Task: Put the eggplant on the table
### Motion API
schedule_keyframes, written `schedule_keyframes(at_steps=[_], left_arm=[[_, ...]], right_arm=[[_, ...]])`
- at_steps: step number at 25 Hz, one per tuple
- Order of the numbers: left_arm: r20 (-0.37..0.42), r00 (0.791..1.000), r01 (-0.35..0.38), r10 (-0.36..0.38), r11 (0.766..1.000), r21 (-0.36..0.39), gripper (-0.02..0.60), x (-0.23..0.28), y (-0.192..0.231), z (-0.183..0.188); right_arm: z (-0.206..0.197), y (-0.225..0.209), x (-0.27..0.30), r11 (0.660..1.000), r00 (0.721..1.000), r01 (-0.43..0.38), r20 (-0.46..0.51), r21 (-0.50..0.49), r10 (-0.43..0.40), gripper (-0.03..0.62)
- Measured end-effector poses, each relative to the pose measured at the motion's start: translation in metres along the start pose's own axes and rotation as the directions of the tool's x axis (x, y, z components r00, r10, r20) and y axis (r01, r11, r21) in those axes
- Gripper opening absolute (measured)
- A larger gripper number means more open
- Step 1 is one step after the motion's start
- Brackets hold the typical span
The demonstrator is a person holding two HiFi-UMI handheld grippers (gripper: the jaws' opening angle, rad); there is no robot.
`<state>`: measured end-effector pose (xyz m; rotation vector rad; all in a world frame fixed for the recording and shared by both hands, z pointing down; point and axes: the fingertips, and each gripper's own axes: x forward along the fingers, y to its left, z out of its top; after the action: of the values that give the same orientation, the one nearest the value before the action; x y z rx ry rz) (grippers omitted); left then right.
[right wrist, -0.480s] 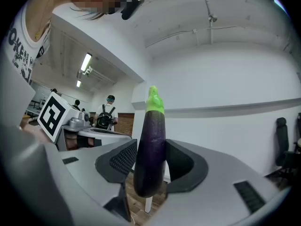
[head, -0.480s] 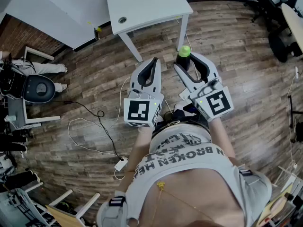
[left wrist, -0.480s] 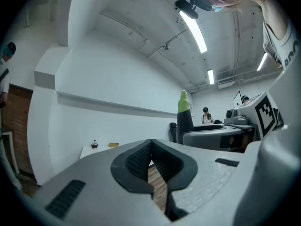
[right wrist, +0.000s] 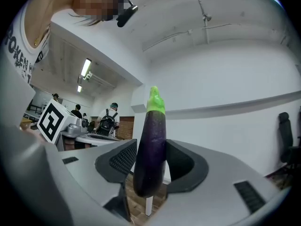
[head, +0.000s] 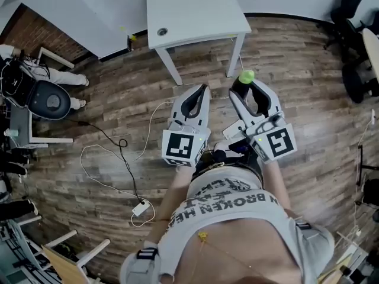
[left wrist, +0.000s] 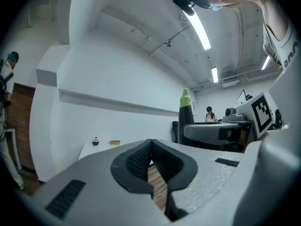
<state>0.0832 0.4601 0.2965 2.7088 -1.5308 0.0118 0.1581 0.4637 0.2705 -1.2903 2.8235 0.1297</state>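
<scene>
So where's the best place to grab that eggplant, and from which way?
Around its thick purple middle, from the side with level jaws, as the right gripper holds it. The eggplant stands upright, long and smooth, so squeezing the wide belly should keep it steady. The green cap is narrow and would likely slip.

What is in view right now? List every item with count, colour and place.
Table: one, white, on the wood floor ahead of the grippers.
Eggplant: one, purple with a green cap, upright between the right gripper's jaws.
Office chairs: at least two, black, far right.
Chair: one, dark seat, left edge.
Cables: white and black, loose on the floor, left of the person.
Left gripper: one, grey, jaws together, empty.
Right gripper: one, grey, clamped on the eggplant.
Shirt: one, white, bottom centre.
</scene>
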Motion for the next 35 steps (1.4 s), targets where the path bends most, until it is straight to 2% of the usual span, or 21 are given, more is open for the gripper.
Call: schedule_keyframes(at_steps=[6,13,18,28,35], left_arm=[[-0.01,0.999,-0.047,0.047,0.999,-0.016,-0.012,0.008,0.006,-0.005],[0.006,0.999,-0.045,0.045,0.999,-0.031,-0.012,0.037,0.031,-0.001],[0.014,1.0,-0.018,0.019,0.999,-0.047,-0.012,0.073,0.072,-0.001],[0.016,0.997,0.079,-0.078,0.995,-0.064,-0.012,0.163,0.161,0.006],[-0.001,0.99,0.14,-0.14,0.988,-0.067,-0.012,0.189,0.201,0.001]], right_arm=[[-0.004,-0.013,0.009,0.999,0.999,-0.033,-0.005,0.013,0.033,0.193],[-0.004,-0.03,0.036,1.0,1.0,-0.024,0.004,0.019,0.024,0.193],[-0.005,-0.049,0.086,1.0,1.0,-0.004,0.007,0.015,0.004,0.193],[-0.011,-0.086,0.207,1.0,1.0,0.027,-0.012,0.009,-0.027,0.193],[-0.02,-0.094,0.249,0.997,0.996,0.08,-0.029,0.002,-0.08,0.193]])
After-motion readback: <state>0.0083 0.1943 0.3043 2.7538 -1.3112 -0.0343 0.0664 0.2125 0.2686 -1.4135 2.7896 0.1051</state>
